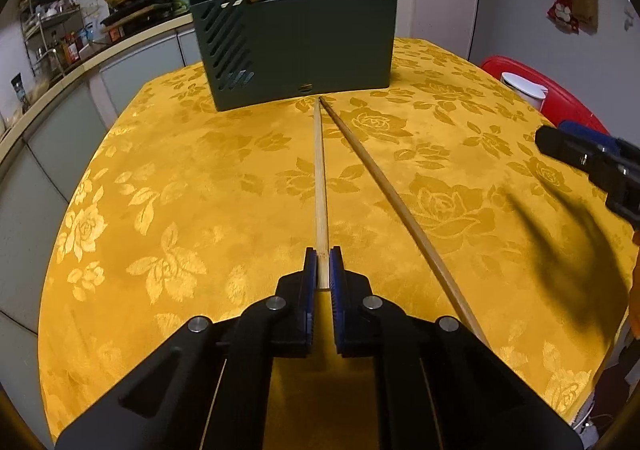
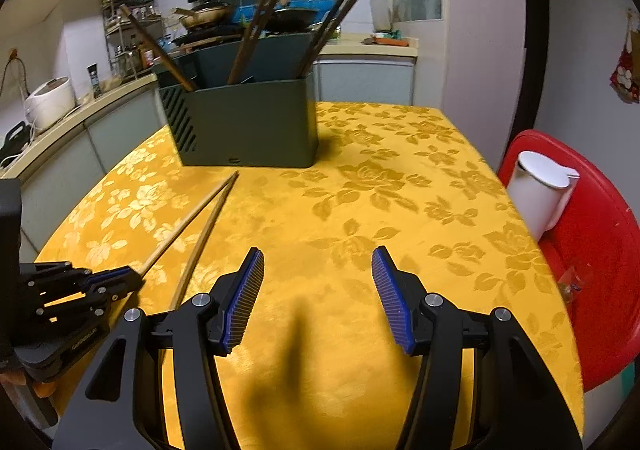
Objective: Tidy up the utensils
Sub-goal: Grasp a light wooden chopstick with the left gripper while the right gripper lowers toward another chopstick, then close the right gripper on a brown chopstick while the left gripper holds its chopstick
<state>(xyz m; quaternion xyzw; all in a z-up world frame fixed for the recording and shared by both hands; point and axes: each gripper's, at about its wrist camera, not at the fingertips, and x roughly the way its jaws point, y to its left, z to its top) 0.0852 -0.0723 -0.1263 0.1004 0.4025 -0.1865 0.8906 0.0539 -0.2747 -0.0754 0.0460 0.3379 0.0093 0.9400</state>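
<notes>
A pale bamboo chopstick lies on the yellow floral tablecloth, pointing at the dark green utensil holder. My left gripper is shut on its near end. A darker wooden chopstick lies free just to its right, and their far tips meet near the holder. Several chopsticks stand in the holder. In the right wrist view, my right gripper is open over bare cloth, holding nothing. My left gripper is at lower left on the pale chopstick, beside the darker one.
A red stool with a white lidded jug stands off the table's right edge. A kitchen counter with a rice cooker, bottles and pans runs along the left and back. My right gripper's finger shows at the right edge.
</notes>
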